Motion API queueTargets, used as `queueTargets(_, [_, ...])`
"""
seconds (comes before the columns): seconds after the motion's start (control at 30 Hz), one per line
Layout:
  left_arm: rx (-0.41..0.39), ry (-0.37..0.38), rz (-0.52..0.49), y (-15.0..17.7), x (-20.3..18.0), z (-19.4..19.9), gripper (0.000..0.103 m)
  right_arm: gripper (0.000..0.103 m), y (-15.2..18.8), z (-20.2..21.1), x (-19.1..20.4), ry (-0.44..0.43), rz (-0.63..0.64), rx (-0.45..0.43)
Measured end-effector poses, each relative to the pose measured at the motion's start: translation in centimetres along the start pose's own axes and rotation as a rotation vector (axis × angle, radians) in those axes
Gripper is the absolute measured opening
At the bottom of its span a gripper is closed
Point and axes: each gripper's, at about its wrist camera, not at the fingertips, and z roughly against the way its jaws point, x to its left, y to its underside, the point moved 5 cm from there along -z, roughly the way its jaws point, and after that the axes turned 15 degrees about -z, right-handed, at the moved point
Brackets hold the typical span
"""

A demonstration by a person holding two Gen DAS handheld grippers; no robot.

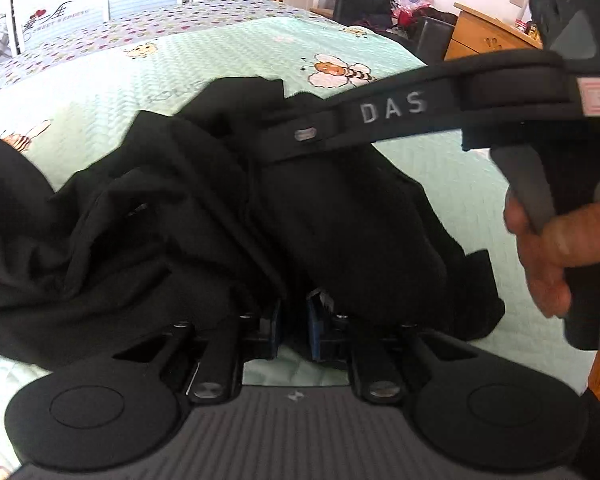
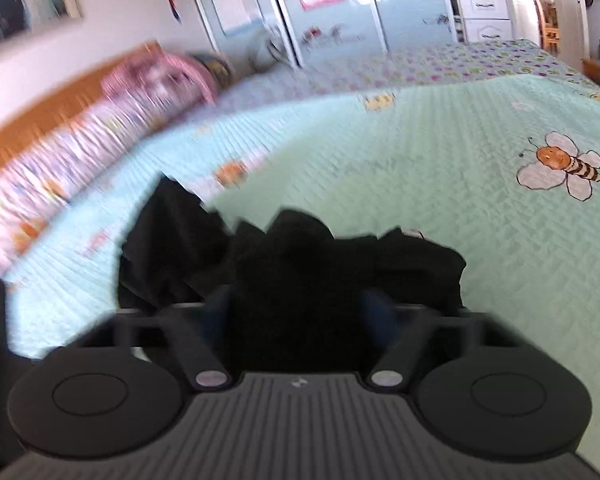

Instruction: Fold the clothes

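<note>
Left hand-held gripper [image 1: 292, 320] clamps the garment [image 1: 180, 208]; right hand-held gripper [image 2: 300, 304] grips it likewise, bunched ahead on the bed [image 2: 420, 200].

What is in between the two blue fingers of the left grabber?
Black cloth. In the left wrist view, the left gripper has its blue pads nearly together with a fold of the garment pinched between them, over the green bedspread.
</note>
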Motion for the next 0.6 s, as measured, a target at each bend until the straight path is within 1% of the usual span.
queueTargets(0.1, [-0.012,0.01,0.042,0.4,0.9,1.3,0.016,0.012,-0.2,1.9,-1.7,0.023,-0.102,-0.08])
queueTargets(0.13, [-0.024,0.019,0.061,0.5,1.2,1.8,0.016,0.006,-0.1,3.0,-2.6,0.038,-0.139,-0.106])
queueTargets(0.2, [-0.045,0.028,0.095,0.7,1.9,3.0,0.016,0.004,0.5,5.6,-4.6,0.079,-0.206,-0.14])
queueTargets(0.33, [-0.06,0.013,0.144,0.1,2.5,3.7,0.016,0.002,3.0,8.4,-7.7,0.152,-0.272,-0.116])
queueTargets(0.4, [-0.067,0.005,0.169,-0.1,2.8,4.0,0.018,0.002,3.9,8.9,-8.7,0.155,-0.307,-0.101])
queueTargets(0.47, [-0.074,-0.003,0.194,-0.4,3.1,4.3,0.035,0.002,4.4,9.0,-9.2,0.128,-0.339,-0.099])
queueTargets(0.5, [-0.077,-0.007,0.206,-0.6,3.2,4.5,0.05,0.002,4.5,9.0,-9.0,0.116,-0.341,-0.101])
queueTargets(0.53, [-0.081,-0.011,0.218,-0.7,3.3,4.7,0.055,0.002,4.6,8.7,-8.7,0.11,-0.34,-0.102])
queueTargets(0.6, [-0.08,-0.03,0.254,-1.5,3.7,4.0,0.055,0.002,4.6,8.1,-8.5,0.093,-0.341,-0.103])
